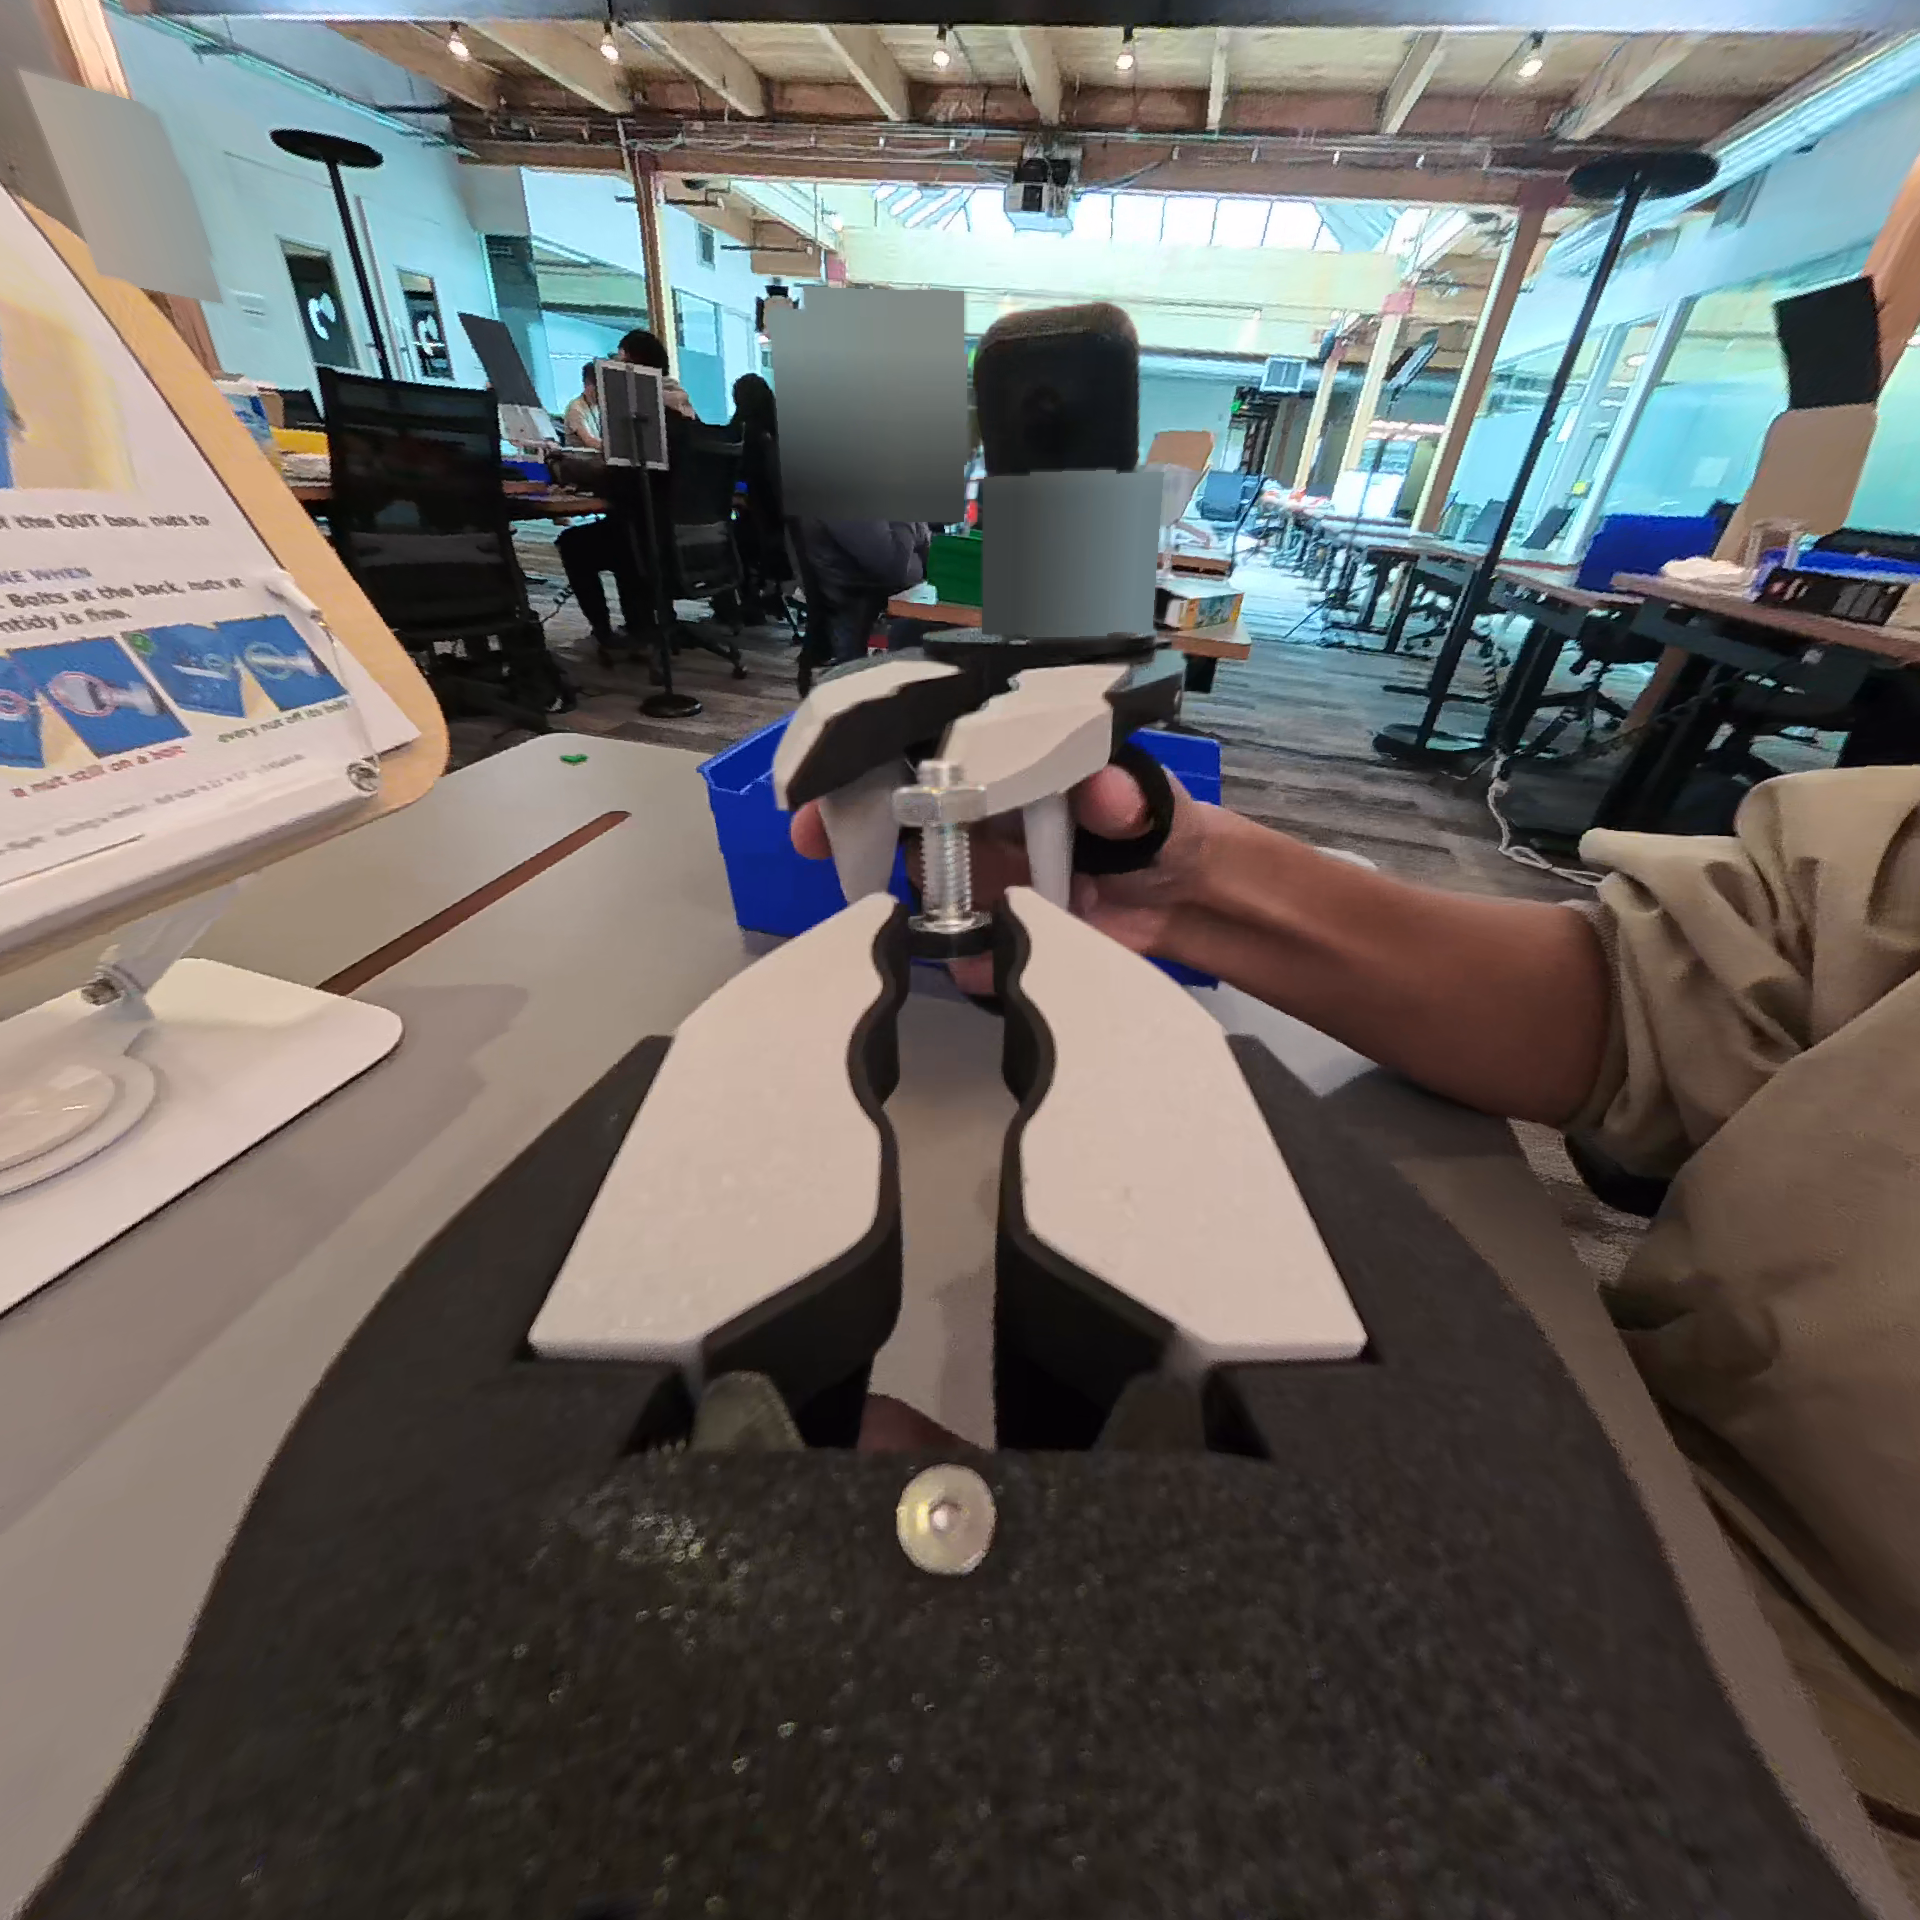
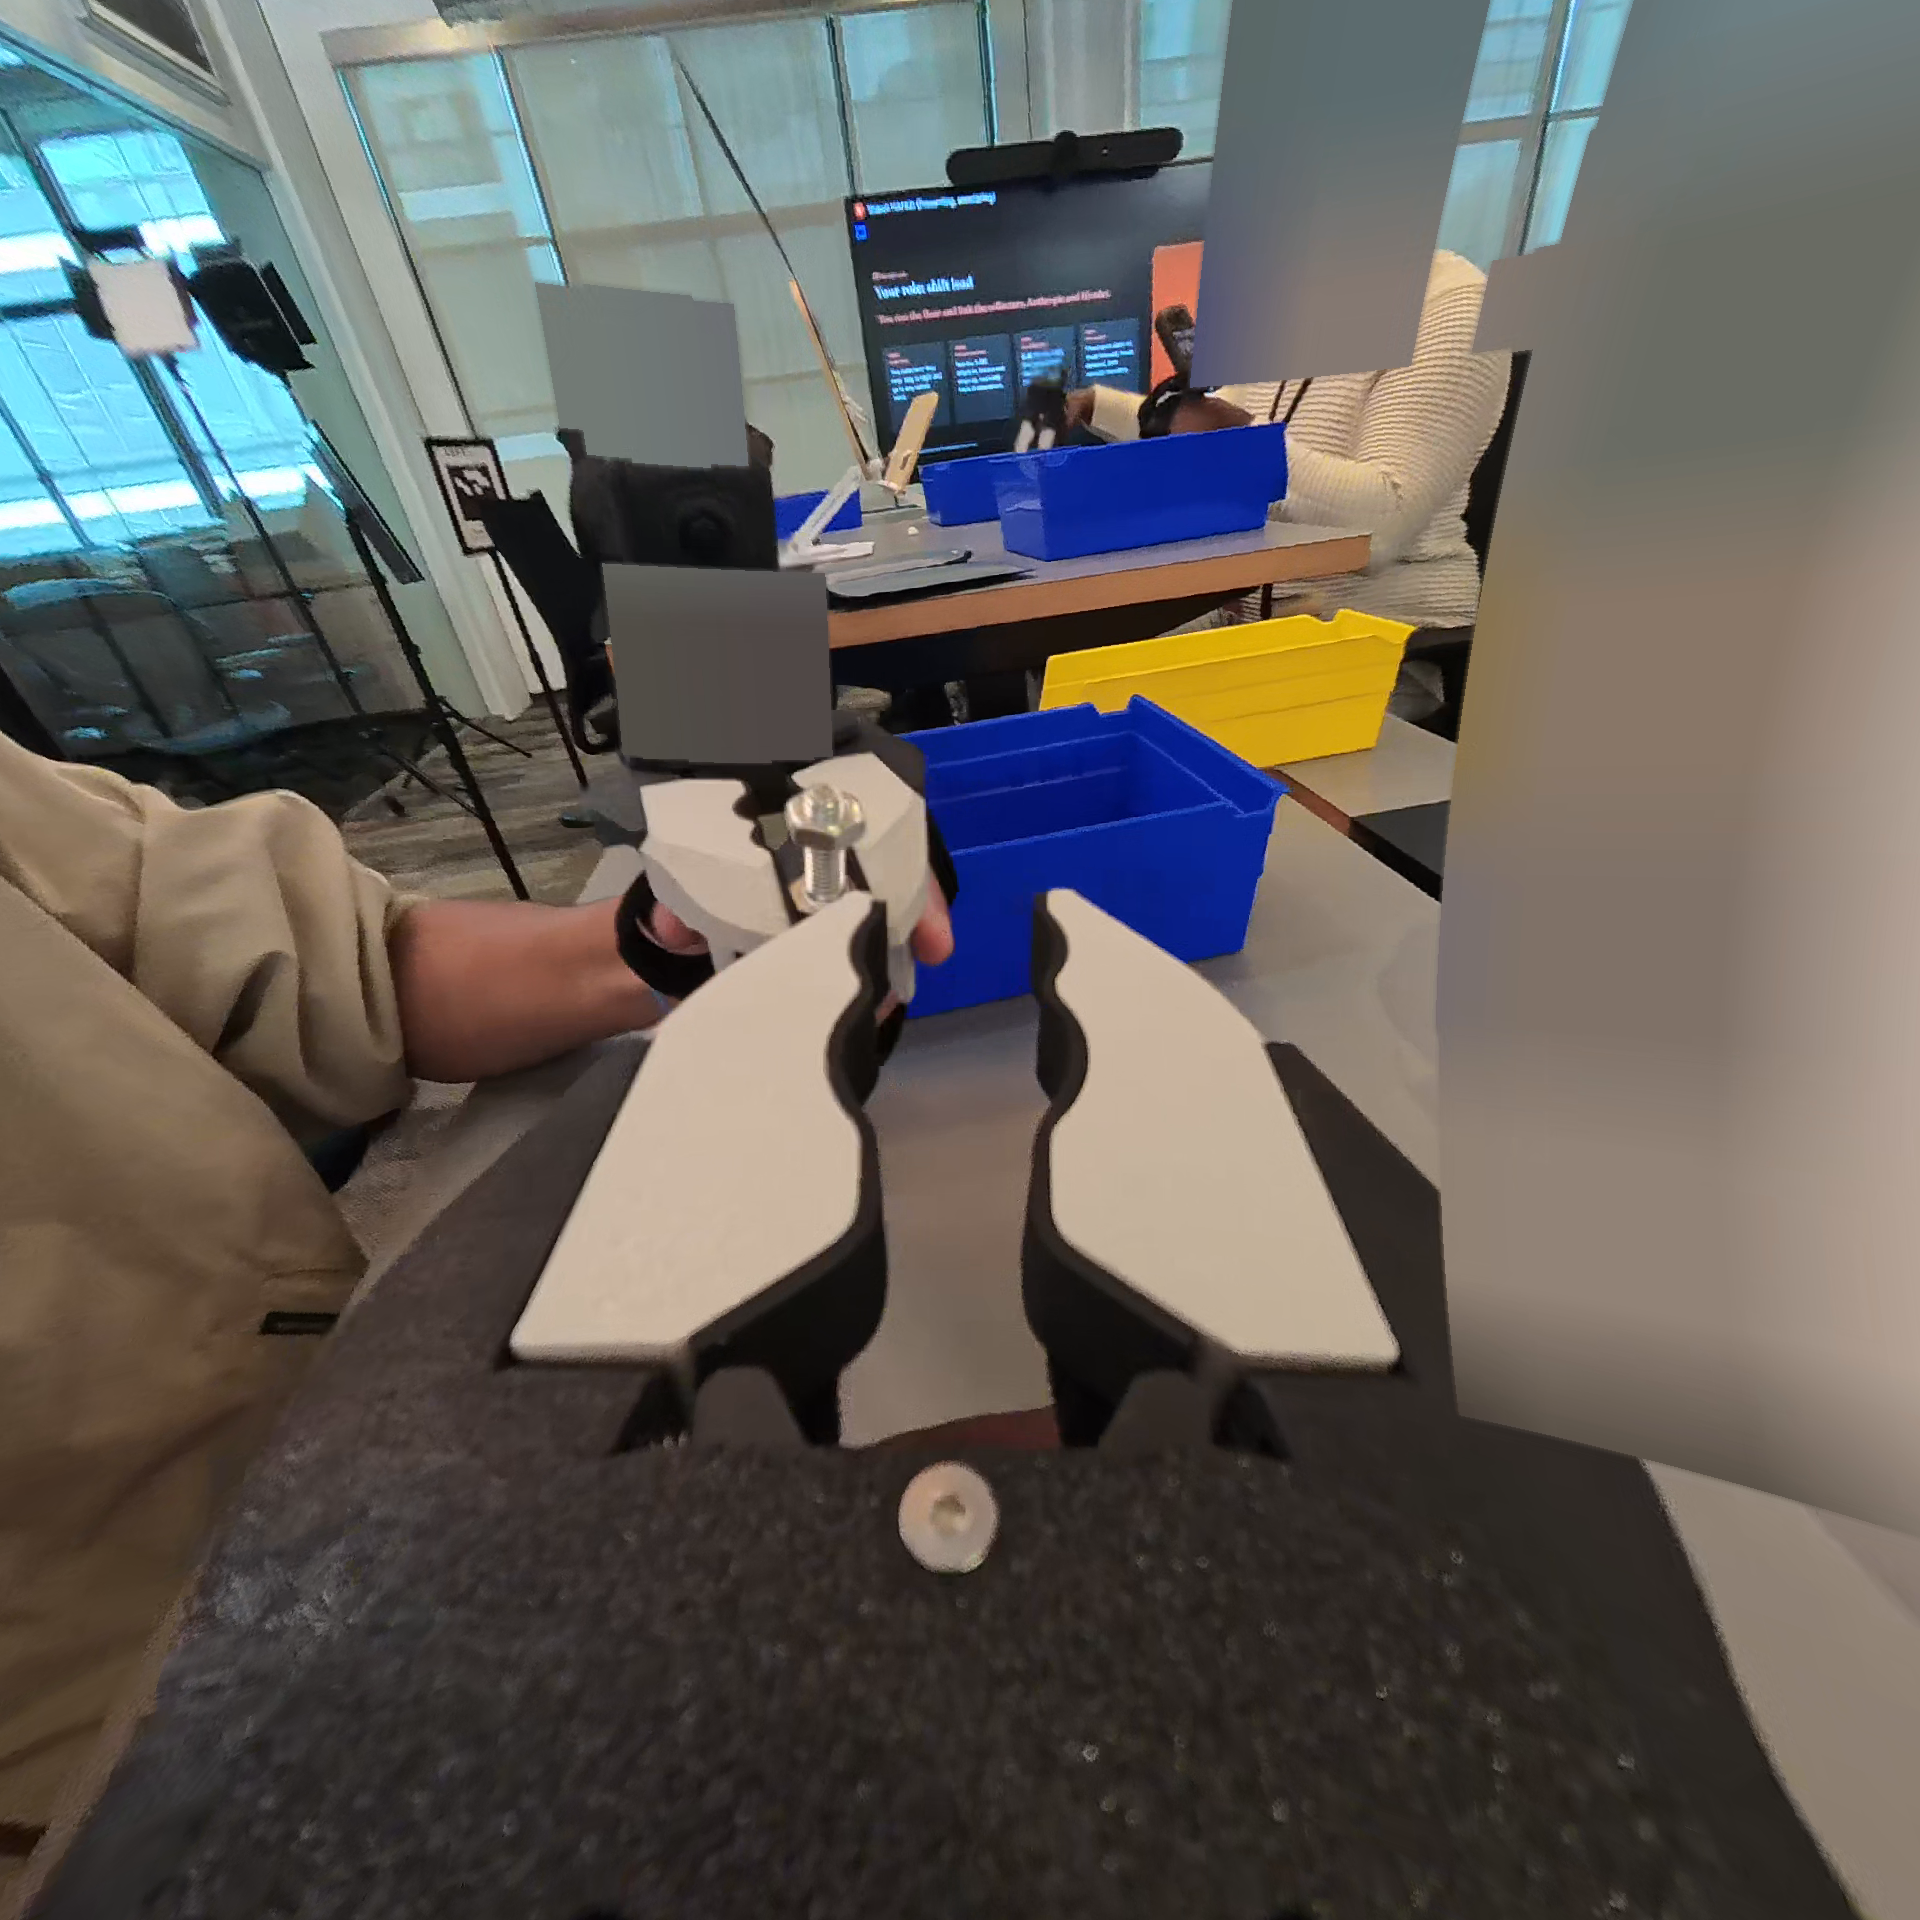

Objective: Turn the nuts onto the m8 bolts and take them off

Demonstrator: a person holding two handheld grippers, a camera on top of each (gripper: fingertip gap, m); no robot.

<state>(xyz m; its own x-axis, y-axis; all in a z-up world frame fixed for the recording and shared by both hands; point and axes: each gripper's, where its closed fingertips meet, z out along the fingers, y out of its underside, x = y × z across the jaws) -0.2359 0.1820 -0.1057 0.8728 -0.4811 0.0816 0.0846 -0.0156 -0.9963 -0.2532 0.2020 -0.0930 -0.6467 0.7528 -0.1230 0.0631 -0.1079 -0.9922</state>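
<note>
Holding: left gripper (image 1: 951, 920) is pinched on the flanged lower end of the bolt (image 1: 943, 862), fingers drawn close together.
Bolt attitude: upright, threaded shank pointing up, clear of the table (image 1: 582, 935).
Nut: nut (image 1: 940, 805) sits high on the thread, with a short end of the bolt showing above it.
Right gripper: right gripper (image 2: 961, 920) is spread wide and grips nothing. In the right wrist view the bolt lies just left of its left fingertip (image 2: 868, 920), outside the gap.
Contact with nut: cannot tell from either view.
Behind: blue bin (image 2: 1091, 862) on the table just past both grippers; yellow bin (image 2: 1226, 675) farther back.
Left side: instruction sheet (image 1: 156, 623) on a white stand.
</note>
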